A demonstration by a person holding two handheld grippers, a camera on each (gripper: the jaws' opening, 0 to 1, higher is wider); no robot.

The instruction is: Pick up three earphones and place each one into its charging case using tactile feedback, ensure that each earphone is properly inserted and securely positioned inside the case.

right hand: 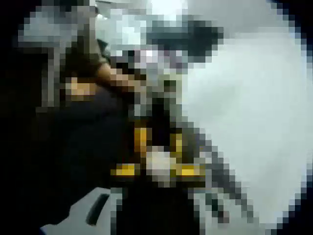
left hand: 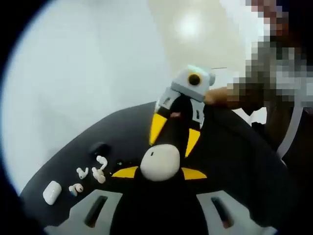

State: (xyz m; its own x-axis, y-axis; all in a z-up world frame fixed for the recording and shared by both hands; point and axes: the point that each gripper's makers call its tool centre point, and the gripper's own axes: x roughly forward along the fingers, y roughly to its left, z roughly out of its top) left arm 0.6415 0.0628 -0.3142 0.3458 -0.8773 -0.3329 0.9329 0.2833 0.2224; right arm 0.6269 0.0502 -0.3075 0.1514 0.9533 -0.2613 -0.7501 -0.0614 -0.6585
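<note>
My left gripper (left hand: pixel 159 173) is shut on a white oval charging case (left hand: pixel 160 164), held between its yellow tips above a black mat (left hand: pixel 234 156). My right gripper (left hand: pixel 170 149) comes in from the far side, and its yellow fingers (left hand: pixel 157 127) straddle the case's far end. In the heavily blurred right gripper view, my right gripper (right hand: pixel 157 170) has the white case (right hand: pixel 159 161) between its yellow tips, with the left gripper (right hand: pixel 159 147) opposite. Several white earphones (left hand: pixel 101 161) (left hand: pixel 82 172) (left hand: pixel 76 188) lie loose on the mat at the left.
A second white case (left hand: pixel 51 192) lies shut near the mat's left edge. A small black object (left hand: pixel 99 148) sits behind the earphones. A person's hand (left hand: pixel 217 96) holds the right gripper. A pale floor (left hand: pixel 88 73) surrounds the mat.
</note>
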